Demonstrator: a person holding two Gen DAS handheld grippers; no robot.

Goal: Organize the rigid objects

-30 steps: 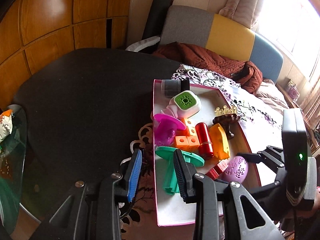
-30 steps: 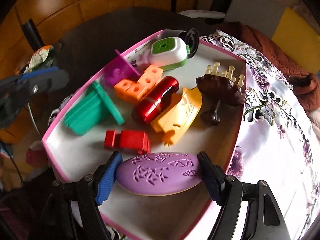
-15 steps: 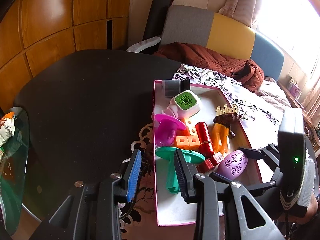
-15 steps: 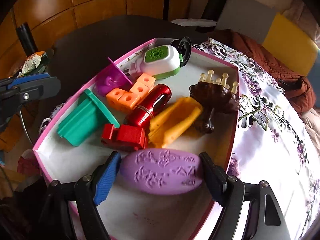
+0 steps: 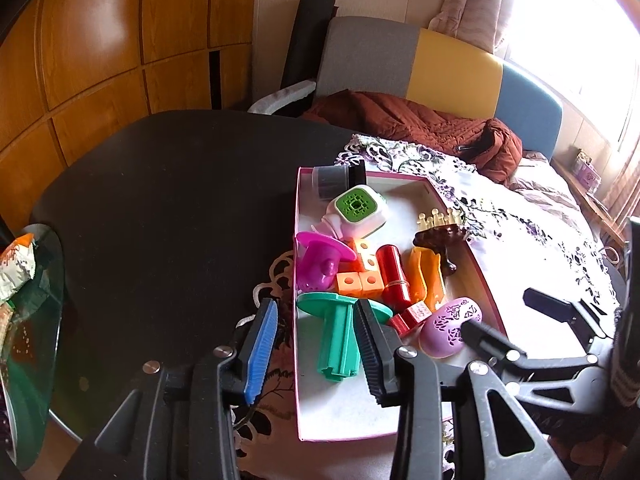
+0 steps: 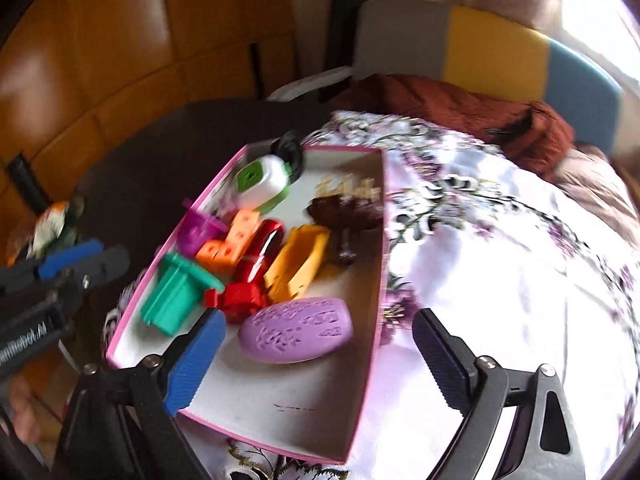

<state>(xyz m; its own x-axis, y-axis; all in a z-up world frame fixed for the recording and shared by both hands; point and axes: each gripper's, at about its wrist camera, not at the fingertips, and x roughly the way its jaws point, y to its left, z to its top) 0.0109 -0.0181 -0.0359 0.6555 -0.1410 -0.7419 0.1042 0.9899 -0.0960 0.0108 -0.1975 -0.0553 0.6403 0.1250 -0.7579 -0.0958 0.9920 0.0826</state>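
Wood-panelled walls and a grey, yellow and blue sofa back frame a dark round table, half covered by a flowered cloth [image 6: 500,280] on which a pink-rimmed box [image 6: 376,264] sits. From the right gripper [image 6: 316,356] outward: its jaws have just been opening and now stand spread wide, both pads clear of the purple oval case [image 6: 296,334], which rests on the box floor near the right wall toward the near end. It seems the release is done, so the step is best finished by lifting straight away without brushing the case or the box wall beside it. Just behind the case lie the red block [image 6: 240,298], the yellow piece [image 6: 298,266] and the red cylinder [image 6: 260,254], with the green spool [image 6: 176,294] against the left wall; a low sideways sweep could scatter them. The left gripper [image 5: 316,354] has its jaws partly apart, also just opening, straddling the box's left rim with nothing pinched; one pad sits beside the spool, so it should stay quiet until the right one is clear.
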